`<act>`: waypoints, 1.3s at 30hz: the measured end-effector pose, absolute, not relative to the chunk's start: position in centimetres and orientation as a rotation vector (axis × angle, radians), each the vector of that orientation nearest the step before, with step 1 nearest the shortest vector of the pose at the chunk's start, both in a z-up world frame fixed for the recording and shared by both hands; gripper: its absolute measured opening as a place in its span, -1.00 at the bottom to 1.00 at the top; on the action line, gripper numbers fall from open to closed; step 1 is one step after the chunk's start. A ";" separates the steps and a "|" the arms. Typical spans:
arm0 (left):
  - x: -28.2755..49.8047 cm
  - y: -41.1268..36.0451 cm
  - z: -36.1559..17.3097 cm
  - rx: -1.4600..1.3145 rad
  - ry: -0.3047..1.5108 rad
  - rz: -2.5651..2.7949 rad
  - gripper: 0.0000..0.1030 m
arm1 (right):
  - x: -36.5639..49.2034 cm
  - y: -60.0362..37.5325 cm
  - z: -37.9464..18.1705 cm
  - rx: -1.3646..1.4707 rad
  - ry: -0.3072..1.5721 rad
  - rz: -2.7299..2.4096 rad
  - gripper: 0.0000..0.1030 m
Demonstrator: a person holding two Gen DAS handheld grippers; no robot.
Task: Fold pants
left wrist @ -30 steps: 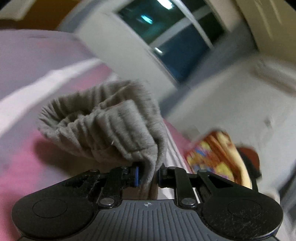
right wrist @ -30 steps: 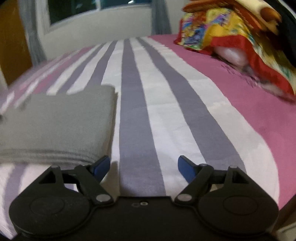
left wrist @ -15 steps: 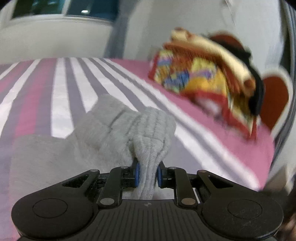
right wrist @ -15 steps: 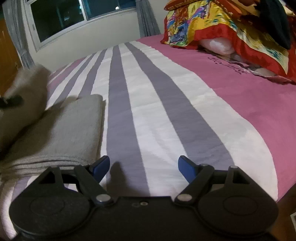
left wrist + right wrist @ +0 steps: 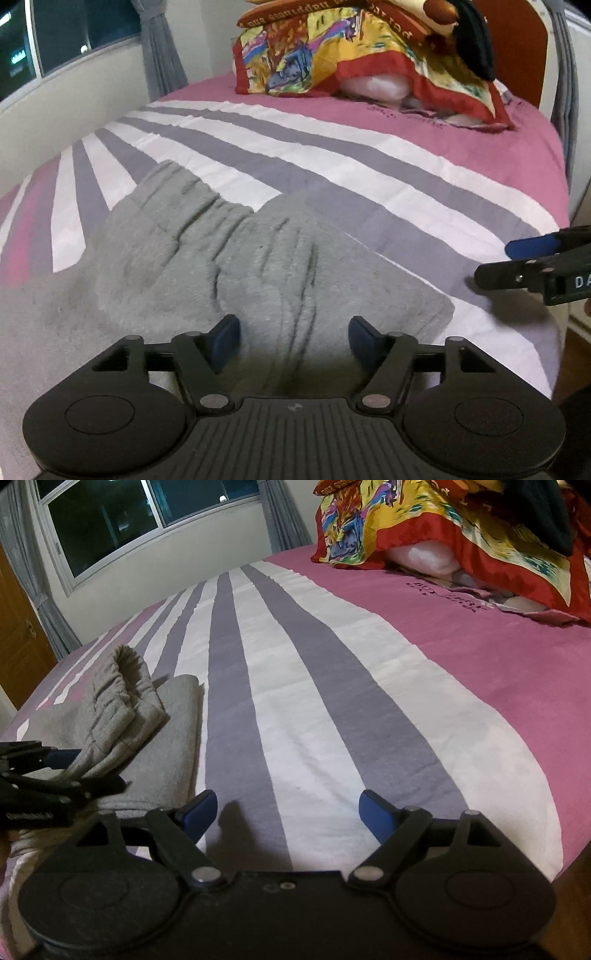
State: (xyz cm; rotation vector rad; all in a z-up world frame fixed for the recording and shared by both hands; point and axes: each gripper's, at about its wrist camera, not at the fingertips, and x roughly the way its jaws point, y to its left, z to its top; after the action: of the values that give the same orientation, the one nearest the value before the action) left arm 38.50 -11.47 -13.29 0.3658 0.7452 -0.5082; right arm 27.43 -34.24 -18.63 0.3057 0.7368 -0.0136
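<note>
The grey pants (image 5: 229,266) lie folded on the striped bedspread (image 5: 332,155), the ribbed waistband laid on top of the lower layers. My left gripper (image 5: 293,338) is open just above the near edge of the pants, holding nothing. In the right wrist view the pants (image 5: 122,716) lie at the left, with the left gripper (image 5: 64,771) over their near edge. My right gripper (image 5: 286,814) is open and empty over bare bedspread (image 5: 295,701), to the right of the pants. It also shows in the left wrist view (image 5: 535,254) at the right edge.
A pile of colourful bedding and pillows (image 5: 369,55) lies at the head of the bed, against a red headboard (image 5: 517,48). A window (image 5: 140,513) and curtains (image 5: 284,513) are beyond the bed. A wooden door (image 5: 18,635) is at the left. The bed's edge (image 5: 554,332) runs along the right.
My left gripper carried the waistband over, laid it on the folded pants, and opened, letting go. The right gripper stayed open, shifting slightly.
</note>
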 end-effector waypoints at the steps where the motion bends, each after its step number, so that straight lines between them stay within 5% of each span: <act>1: 38.4 -11.6 -13.1 0.367 0.746 -0.503 0.29 | 27.4 -34.3 -18.6 0.309 0.736 -0.014 0.63; 10: 35.5 -9.9 -11.2 0.361 0.699 -0.413 0.29 | 27.2 -34.0 -18.5 0.290 0.721 -0.028 0.62; 20: 28.3 4.0 -12.1 0.220 0.671 -0.198 0.29 | 24.9 -30.4 -14.7 0.333 0.495 0.259 0.56; 22: 28.1 5.9 -13.3 0.209 0.709 -0.171 0.29 | 26.2 -28.7 -14.1 0.318 0.501 0.311 0.08; 23: 28.3 6.5 -13.8 0.195 0.722 -0.165 0.29 | 27.1 -27.8 -14.0 0.311 0.525 0.337 -0.55; 24: 28.6 7.2 -14.3 0.179 0.732 -0.156 0.29 | 28.1 -27.0 -14.0 0.304 0.547 0.348 -0.66; 32: 30.1 9.3 -16.6 0.047 0.717 -0.166 0.29 | 34.4 -23.9 -15.3 0.300 0.668 0.322 -0.31; 35: 29.9 9.9 -17.4 -0.005 0.708 -0.170 0.29 | 36.3 -23.7 -16.0 0.335 0.692 0.303 0.07; 37: 29.9 10.1 -17.7 -0.014 0.703 -0.170 0.29 | 36.7 -23.5 -15.9 0.330 0.675 0.299 -0.06; 38: 30.0 10.1 -17.8 -0.014 0.703 -0.167 0.29 | 36.7 -23.3 -15.7 0.309 0.657 0.298 -0.44; 39: 30.0 10.1 -17.8 -0.016 0.704 -0.167 0.29 | 36.7 -23.1 -15.4 0.291 0.653 0.302 -0.47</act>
State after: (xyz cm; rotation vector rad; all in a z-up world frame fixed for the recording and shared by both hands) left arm 29.99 10.13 -17.81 -0.0163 0.7036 -0.1671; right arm 36.66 -23.10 -15.43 0.2905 0.6527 0.3022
